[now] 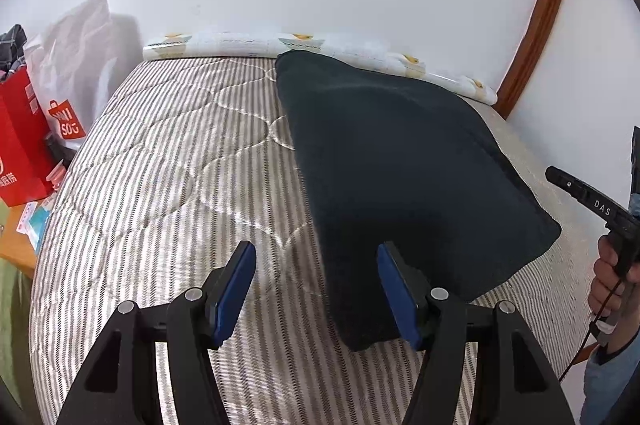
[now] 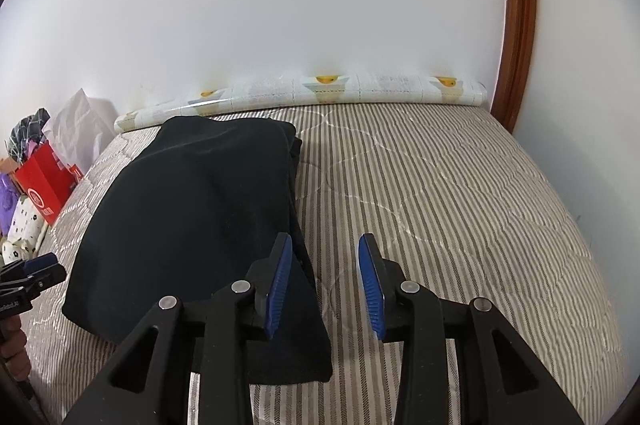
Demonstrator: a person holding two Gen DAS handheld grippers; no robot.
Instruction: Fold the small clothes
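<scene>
The black garment (image 2: 192,209) lies folded flat on the striped mattress (image 2: 440,193), so both tools, left tool (image 1: 316,289) and right tool (image 2: 324,285), hover part-open and empty over its near corners, probably ready for another fold.

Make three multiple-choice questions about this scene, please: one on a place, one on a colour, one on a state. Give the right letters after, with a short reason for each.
1. Where does the dark folded garment lie?
A. on the striped mattress
B. on the floor
C. in a shopping bag

2. What colour are the pads of the left gripper?
A. red
B. blue
C. green

3. How does the right gripper stand?
A. shut on the garment
B. open, holding nothing
C. shut on a pillow

Answers:
1 A, the garment rests flat on the striped quilting.
2 B, both pads show blue against the black fingers.
3 B, a clear gap shows mattress between the pads.
</scene>
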